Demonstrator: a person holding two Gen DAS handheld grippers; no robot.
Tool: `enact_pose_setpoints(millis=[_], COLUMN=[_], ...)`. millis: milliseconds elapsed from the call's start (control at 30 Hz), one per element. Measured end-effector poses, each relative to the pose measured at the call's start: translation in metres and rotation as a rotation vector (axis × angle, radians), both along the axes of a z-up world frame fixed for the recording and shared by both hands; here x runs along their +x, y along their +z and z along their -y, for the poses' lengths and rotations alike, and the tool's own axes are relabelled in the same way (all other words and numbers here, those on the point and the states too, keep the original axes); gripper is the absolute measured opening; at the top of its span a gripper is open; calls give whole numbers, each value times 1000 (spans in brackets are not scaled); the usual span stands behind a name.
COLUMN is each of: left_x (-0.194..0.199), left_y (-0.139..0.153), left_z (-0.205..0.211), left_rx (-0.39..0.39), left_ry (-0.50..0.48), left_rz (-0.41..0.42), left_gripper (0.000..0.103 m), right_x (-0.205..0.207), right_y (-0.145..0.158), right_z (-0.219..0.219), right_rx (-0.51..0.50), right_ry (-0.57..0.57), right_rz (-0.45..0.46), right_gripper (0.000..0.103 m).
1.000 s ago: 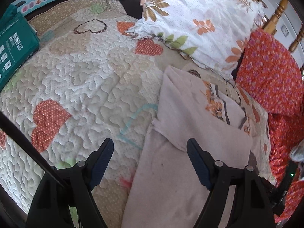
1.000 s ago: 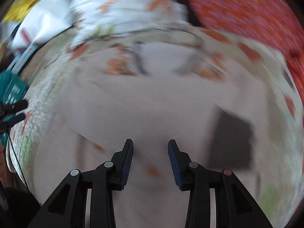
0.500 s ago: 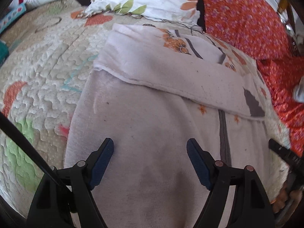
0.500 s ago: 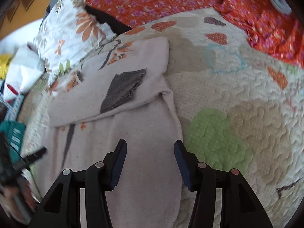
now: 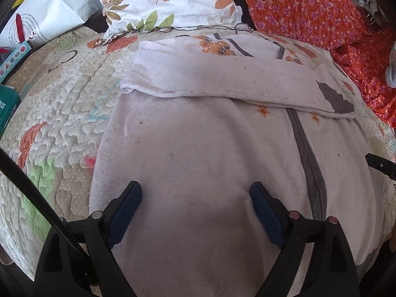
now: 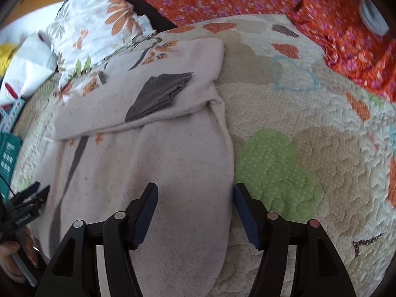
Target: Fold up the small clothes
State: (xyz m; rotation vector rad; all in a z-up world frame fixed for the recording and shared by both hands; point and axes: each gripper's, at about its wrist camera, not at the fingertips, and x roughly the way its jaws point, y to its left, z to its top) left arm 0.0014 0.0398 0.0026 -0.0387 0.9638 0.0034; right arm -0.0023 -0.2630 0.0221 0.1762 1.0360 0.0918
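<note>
A pale pink garment [image 5: 198,148] with a grey stripe and orange flowers lies flat on the quilt, its far part folded over toward me as a band [image 5: 222,81]. In the right wrist view the same garment [image 6: 153,153] shows a grey patch [image 6: 158,94] on the fold. My left gripper [image 5: 195,193] hovers over the near left part of the cloth, jaws opening, nothing between the pads. My right gripper [image 6: 195,193] straddles the garment's right edge, jaws opening, pads not pressing the cloth. The left gripper [image 6: 32,195] shows at the right view's left edge.
The quilt [image 6: 309,160] with hearts and a green patch spreads to the right. A floral pillow [image 5: 173,0] and an orange flowered cushion [image 5: 309,7] lie behind the garment. A white paper bag [image 5: 49,10] and a teal box [image 5: 6,109] sit at the left.
Both grippers swept in over the garment's near part and then held still. The right jaws widened clearly; the left jaws widened a little.
</note>
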Motion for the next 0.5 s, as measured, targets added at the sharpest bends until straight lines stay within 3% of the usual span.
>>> enact_pose_setpoints(millis=[500], left_x=[-7], left_y=[-5], left_z=[3], left_rx=[32], left_ry=[12], left_rz=[43], left_gripper=[99], right_x=[7], right_y=[-11], right_z=[-27], right_rx=[-148], right_ry=[35], right_rz=[6], right_gripper=[94])
